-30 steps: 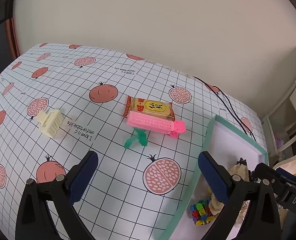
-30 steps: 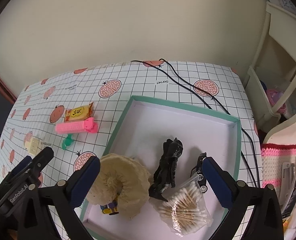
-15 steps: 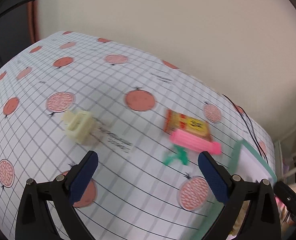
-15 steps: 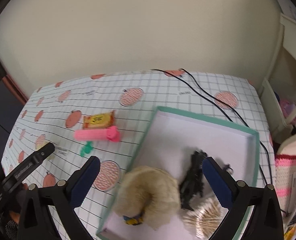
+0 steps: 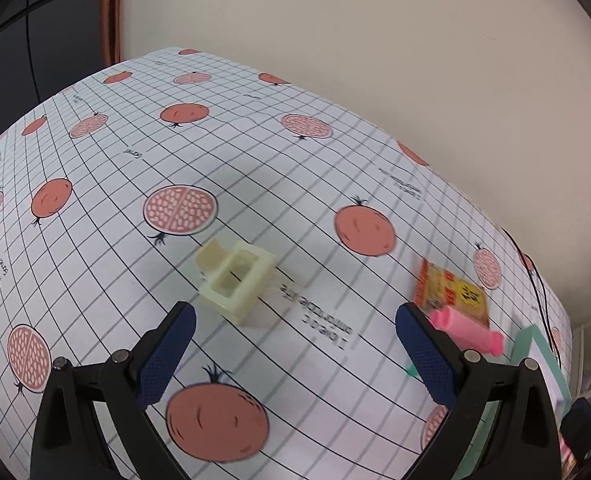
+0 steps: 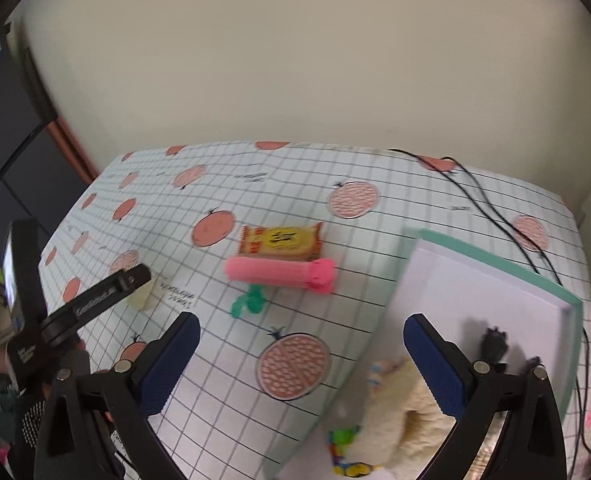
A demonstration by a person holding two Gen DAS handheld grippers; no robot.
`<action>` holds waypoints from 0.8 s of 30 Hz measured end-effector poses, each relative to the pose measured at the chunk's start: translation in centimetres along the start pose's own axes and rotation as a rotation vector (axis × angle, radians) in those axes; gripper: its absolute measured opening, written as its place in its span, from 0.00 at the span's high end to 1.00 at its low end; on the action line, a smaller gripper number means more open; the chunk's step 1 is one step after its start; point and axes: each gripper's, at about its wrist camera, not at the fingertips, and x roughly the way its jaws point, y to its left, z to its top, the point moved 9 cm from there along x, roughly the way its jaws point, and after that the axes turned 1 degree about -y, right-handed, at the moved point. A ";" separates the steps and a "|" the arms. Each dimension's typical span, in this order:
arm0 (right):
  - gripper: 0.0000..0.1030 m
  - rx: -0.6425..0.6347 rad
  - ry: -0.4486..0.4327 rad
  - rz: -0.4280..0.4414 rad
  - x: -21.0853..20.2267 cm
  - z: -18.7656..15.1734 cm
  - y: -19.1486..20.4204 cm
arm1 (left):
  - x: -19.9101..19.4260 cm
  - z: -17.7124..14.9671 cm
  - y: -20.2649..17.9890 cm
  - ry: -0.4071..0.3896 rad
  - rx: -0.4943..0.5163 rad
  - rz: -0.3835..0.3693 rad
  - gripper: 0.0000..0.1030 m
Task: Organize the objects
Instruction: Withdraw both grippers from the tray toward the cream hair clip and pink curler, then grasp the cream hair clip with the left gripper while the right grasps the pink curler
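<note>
Left gripper [image 5: 295, 354] wide open and empty, lined up on cream hair clip [image 5: 237, 282] at 12 o'clock for pickup; right gripper [image 6: 301, 364] likewise open, empty, above table with pink roller [image 6: 279, 274] at 12, box [image 6: 491, 264] at 2.

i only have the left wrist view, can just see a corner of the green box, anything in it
observer: yes, from the right wrist the green-rimmed box holds a fluffy cream item.
operator: anything else in there
observer: a black item farther back, and a small multicoloured toy at the near edge.
operator: something green by the pink roller, what is it
observer: a small green clip lying on the cloth just in front of it; whether they touch, I can't tell.
operator: right tool holding anything
observer: no, the right tool is open and empty.
</note>
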 end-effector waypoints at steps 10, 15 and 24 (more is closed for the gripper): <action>0.00 -0.011 0.003 0.004 1.3 0.1 0.7 | 2.3 0.6 1.7 0.061 -0.055 -0.012 0.03; 0.00 -0.010 0.038 -0.001 2.5 0.1 0.8 | 3.4 0.9 2.1 0.087 -0.049 -0.011 0.03; 0.00 -0.089 0.098 -0.072 5.8 1.3 1.6 | 5.0 1.2 3.2 0.133 -0.056 0.029 0.03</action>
